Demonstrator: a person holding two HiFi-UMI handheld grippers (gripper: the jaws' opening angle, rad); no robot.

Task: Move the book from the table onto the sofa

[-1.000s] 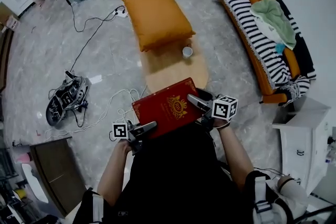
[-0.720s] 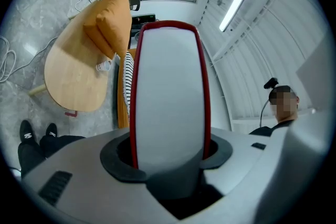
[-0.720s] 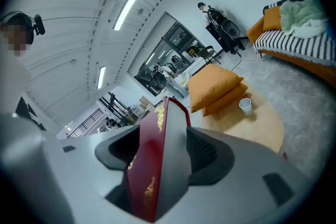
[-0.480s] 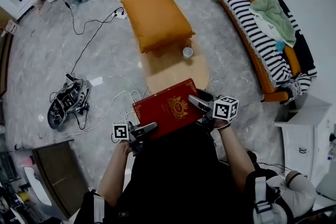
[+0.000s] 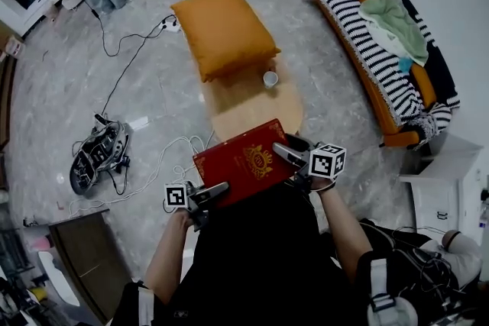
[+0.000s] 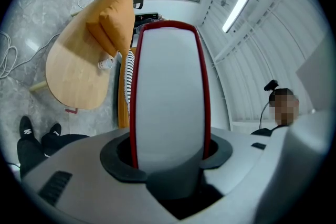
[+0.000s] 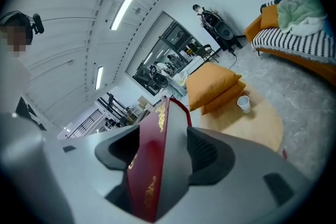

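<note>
Almost nothing has moved since the earlier frame. The book and both tools sit at the same spot in the head view, and only the room around them has slid a little, as if the head tipped.

The left hand-held gripper (image 5: 218,188) is clamped on the near left corner of the book (image 5: 246,161). In the left gripper view the white page block, edged by the red covers, fills the gap between the jaws. The book is held flat, cover up, close against the person's body and over the near end of the worktop (image 5: 246,99). It looks lifted clear of the wood, though the head view alone cannot settle that. The right hand-held gripper (image 5: 283,152) grips the opposite edge. In the right gripper view the red, gold-printed cover stands between the pads, which press on both sides.

Taking the two far corners likely keeps the wide, heavy book level and stops it falling open, which one grip might not do.

Farther along the worktop an orange cushion (image 5: 223,28) covers the far half, and a small cup (image 5: 270,78) stands just beside it. The sofa (image 5: 357,17) lies well apart at the right, with a green cloth (image 5: 393,25) on its seat. The bare striped stretch nearer the top looks the easier place to put the book.
</note>
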